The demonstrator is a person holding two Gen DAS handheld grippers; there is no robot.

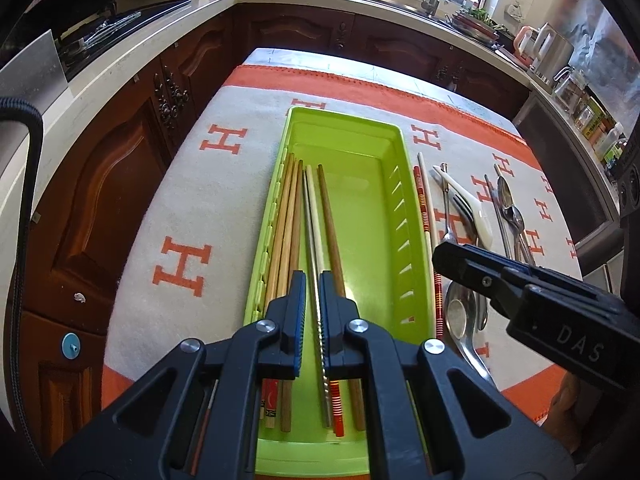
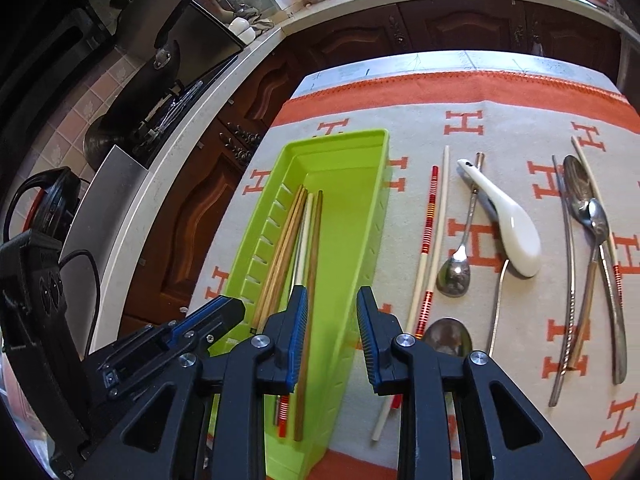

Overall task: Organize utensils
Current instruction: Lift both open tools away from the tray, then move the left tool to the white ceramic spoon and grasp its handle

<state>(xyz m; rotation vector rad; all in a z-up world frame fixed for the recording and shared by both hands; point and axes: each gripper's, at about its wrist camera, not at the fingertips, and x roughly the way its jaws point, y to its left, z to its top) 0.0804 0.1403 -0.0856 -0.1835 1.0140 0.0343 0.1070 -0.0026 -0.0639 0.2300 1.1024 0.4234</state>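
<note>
Chopsticks lie in the green tray; spoons wait on the cloth beside it.

The left wrist view shows the left gripper over the ribbed plastic tray, its jaws nearly together with a twisted steel chopstick in the narrow gap; whether the pads pinch it cannot be told. Wooden chopsticks lie alongside. Only the right wrist view shows the right gripper with jaws apart and empty above the tray's right wall, plus the glossy white ceramic spoon, a red-banded chopstick and steel spoons on the H-patterned woven cloth.
</note>
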